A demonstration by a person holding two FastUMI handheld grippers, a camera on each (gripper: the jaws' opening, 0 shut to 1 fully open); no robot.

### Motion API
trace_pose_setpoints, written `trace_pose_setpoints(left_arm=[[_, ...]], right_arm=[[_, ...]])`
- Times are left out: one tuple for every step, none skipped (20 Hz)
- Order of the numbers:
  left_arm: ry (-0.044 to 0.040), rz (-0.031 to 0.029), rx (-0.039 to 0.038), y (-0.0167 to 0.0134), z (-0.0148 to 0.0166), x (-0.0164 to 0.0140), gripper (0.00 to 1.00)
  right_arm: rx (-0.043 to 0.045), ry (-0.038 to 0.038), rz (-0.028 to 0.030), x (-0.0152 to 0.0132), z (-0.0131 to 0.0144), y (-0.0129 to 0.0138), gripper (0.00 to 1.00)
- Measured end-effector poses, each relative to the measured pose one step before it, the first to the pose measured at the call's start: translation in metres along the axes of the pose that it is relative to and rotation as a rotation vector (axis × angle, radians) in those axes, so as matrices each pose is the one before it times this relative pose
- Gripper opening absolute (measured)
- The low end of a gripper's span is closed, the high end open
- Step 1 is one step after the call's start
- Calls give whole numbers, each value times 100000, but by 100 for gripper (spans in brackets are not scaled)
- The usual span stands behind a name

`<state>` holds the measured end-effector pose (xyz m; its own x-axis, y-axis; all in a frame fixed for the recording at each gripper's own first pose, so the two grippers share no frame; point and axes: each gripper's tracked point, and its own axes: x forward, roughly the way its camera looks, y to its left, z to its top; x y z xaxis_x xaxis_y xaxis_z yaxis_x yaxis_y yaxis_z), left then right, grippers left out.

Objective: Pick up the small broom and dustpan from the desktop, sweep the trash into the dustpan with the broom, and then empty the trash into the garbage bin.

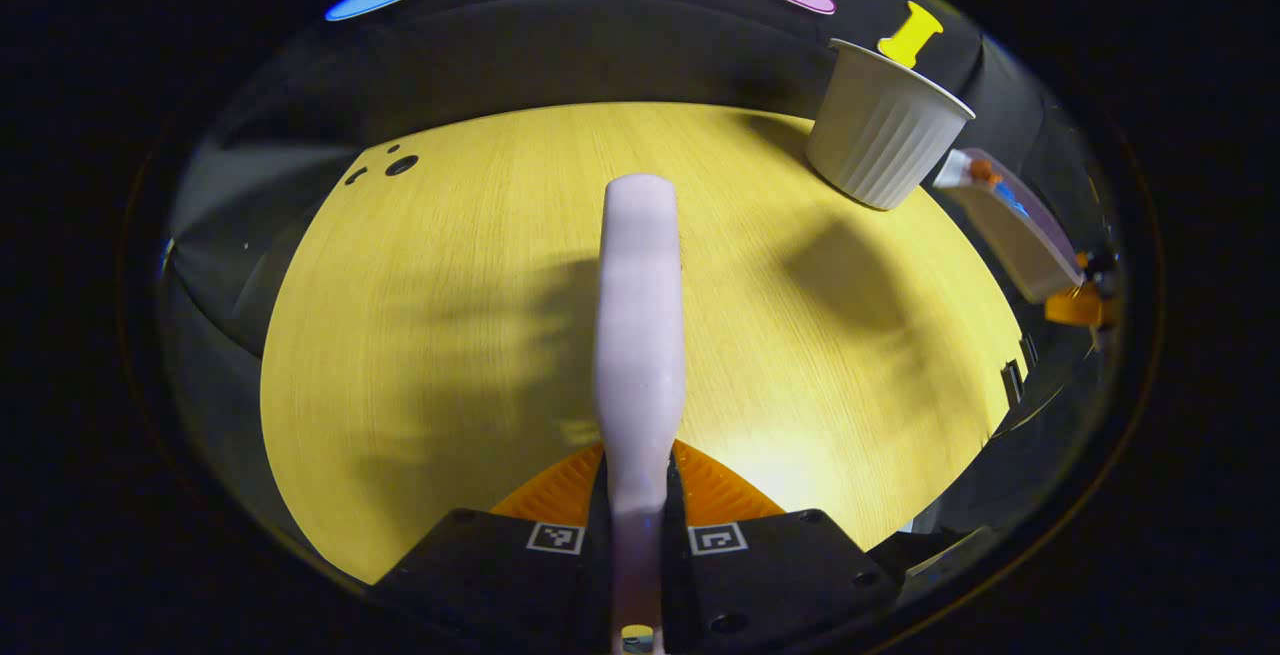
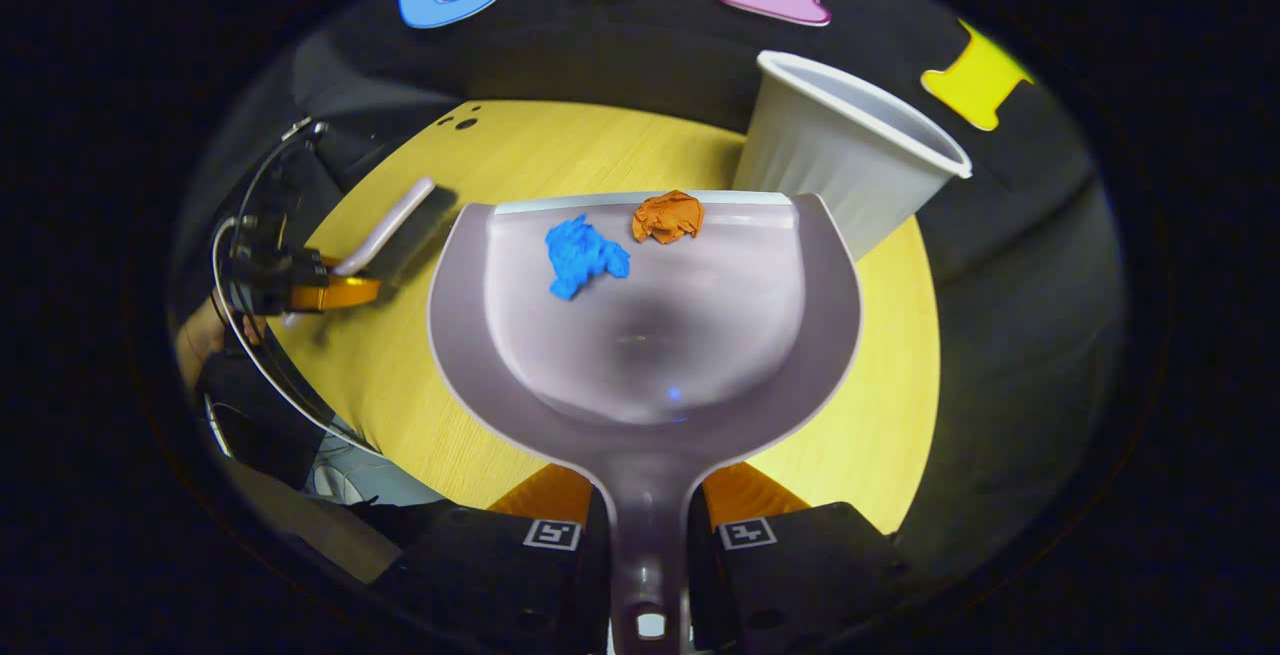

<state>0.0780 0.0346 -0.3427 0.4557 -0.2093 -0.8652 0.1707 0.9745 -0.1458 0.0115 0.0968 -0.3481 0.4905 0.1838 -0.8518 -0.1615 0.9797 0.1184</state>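
Sweeping looks finished; emptying is in hand. The right claw (image 2: 648, 525) clamps the pale plastic dustpan (image 2: 645, 335) holding blue (image 2: 583, 255) and orange paper wads (image 2: 668, 216), near the ribbed white bin (image 2: 840, 170). The left claw (image 1: 637, 525) grips the pale broom (image 1: 640, 315) over the yellow wooden desk (image 1: 450, 335). Next: tip the dustpan over the bin's rim.

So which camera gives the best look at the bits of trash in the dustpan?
The right gripper view: the blue scrap and orange scrap lie in plain sight near the dustpan's front lip. The left gripper view catches the dustpan far off, edge-on, with the scraps as small specks.
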Motion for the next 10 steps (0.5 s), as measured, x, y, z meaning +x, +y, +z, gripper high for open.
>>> trace_pose_setpoints(left_arm=[[-60,-1122,-1144,-8,-577,-69,24],[-229,-401,-805,88,-288,-73,24],[-327,-50,-992,126,-127,-101,24],[-356,-97,-906,-19,-124,-19,23],[-262,-61,-543,-13,20,50,24],[-226,-237,112,-65,-27,15,24],[-121,-59,431,34,72,-18,23],[-119,-169,420,-52,-120,63,24],[16,-207,148,-25,-10,2,27],[47,-67,108,-13,-138,83,23]], right_arm=[[590,-864,-1458,-896,1150,-428,35],[1774,-1046,-1504,-804,1213,-499,35],[1874,-860,-516,-698,1004,-409,35],[1892,-673,-732,-334,415,-441,35],[1210,3,-719,-510,769,-607,35],[198,533,-1283,-800,924,-1078,35],[-602,433,-2204,-279,974,-1079,35],[-450,618,-2059,75,1013,-1396,35],[368,324,-1429,282,1086,-1224,35],[1129,335,-925,-159,1076,-1506,35]])
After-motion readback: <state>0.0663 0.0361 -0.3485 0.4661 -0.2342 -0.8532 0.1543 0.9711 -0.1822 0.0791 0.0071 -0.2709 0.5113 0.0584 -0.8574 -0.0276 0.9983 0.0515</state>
